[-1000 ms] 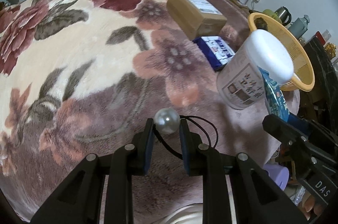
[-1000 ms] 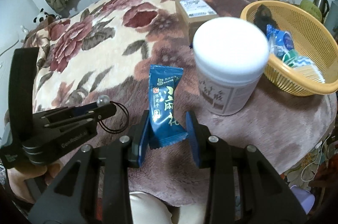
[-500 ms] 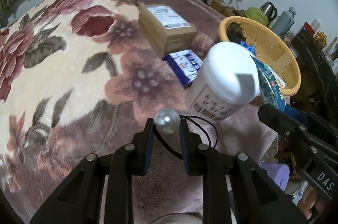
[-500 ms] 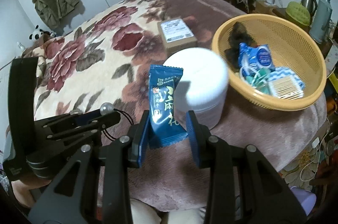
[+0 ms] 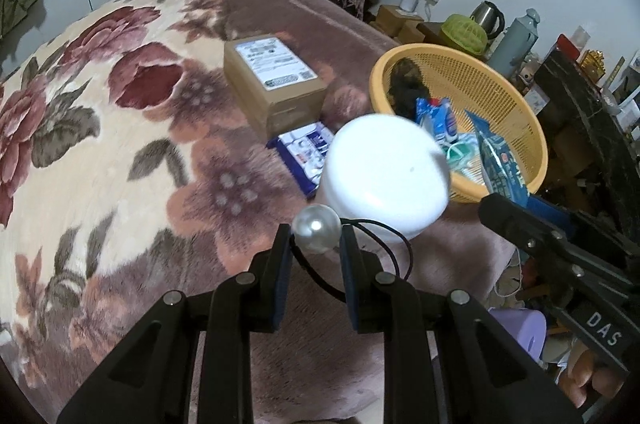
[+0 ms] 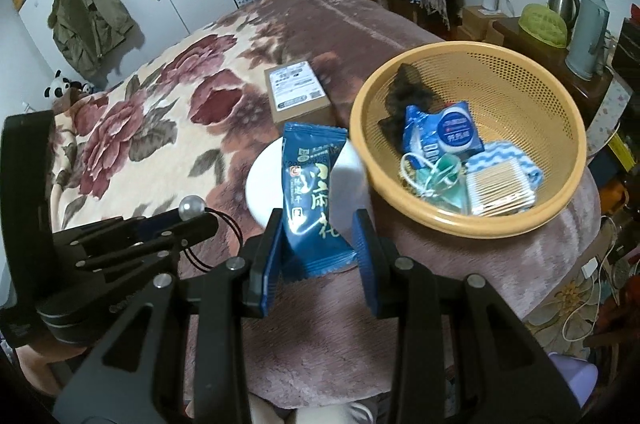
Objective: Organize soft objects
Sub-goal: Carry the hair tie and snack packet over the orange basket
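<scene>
- Bed blanket point(image 5: 120, 151): one, floral print, carries the loose items.
- Basket point(image 6: 568, 127): one, yellow mesh, at the bed's right edge. It holds a dark fabric item, a blue packet, a cotton-swab pack and a few smaller pieces I cannot tell apart.
- Cardboard box point(image 5: 276, 83): one, white shipping label on top, text too small to read.
- White-lidded jar point(image 5: 384, 175): one, upright, left of the basket.
- Blue pack point(image 5: 304, 151): one, flat, between box and jar.
- Right claw point(image 6: 316, 244): clenched on one blue snack packet point(image 6: 310, 191), white characters, illegible. "DAS" shows on its body.
- Left claw point(image 5: 316, 248): clenched on one pearl hair tie point(image 5: 317, 230), held above the bed, near the jar.
</scene>
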Available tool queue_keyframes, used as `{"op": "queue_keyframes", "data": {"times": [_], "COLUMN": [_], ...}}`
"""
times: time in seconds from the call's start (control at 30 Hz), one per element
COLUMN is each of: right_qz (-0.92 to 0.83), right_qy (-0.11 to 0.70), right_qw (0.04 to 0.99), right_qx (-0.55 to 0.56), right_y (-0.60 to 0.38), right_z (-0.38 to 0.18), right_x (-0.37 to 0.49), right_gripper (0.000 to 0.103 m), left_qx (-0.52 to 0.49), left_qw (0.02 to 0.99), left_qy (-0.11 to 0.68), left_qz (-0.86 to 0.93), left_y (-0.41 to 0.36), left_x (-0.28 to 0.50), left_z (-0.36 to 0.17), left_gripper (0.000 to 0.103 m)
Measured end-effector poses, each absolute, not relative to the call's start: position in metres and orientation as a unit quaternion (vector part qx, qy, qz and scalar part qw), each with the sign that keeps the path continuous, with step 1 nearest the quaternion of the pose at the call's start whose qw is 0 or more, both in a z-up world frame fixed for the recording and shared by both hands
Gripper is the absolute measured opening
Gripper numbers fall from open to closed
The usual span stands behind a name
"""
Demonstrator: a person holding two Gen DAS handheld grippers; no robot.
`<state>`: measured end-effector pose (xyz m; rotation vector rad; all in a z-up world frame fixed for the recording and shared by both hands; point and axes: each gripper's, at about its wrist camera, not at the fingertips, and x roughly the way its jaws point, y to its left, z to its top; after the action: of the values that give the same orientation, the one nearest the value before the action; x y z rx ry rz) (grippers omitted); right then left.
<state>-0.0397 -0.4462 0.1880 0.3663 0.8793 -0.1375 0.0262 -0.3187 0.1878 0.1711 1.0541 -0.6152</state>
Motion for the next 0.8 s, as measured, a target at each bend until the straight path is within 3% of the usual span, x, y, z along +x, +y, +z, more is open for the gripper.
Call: {"op": "queue_keyframes", "data": {"times": [0.8], "right_qz": [-0.108], "right_qy": [0.415], "right_qw": [0.883], "right_qx": [0.192], "right_y": [-0.512], "right_z": [0.189], "right_x": [-0.039], "right_gripper": [0.034], "left_qx": [0.084], "left_qw": [0.808], "left_qy": [0.475], "left_qz": [-0.338], "left_y": [-0.409], "left_x": [0.041], "left_z": [0.215], "left_gripper": [0.023]}}
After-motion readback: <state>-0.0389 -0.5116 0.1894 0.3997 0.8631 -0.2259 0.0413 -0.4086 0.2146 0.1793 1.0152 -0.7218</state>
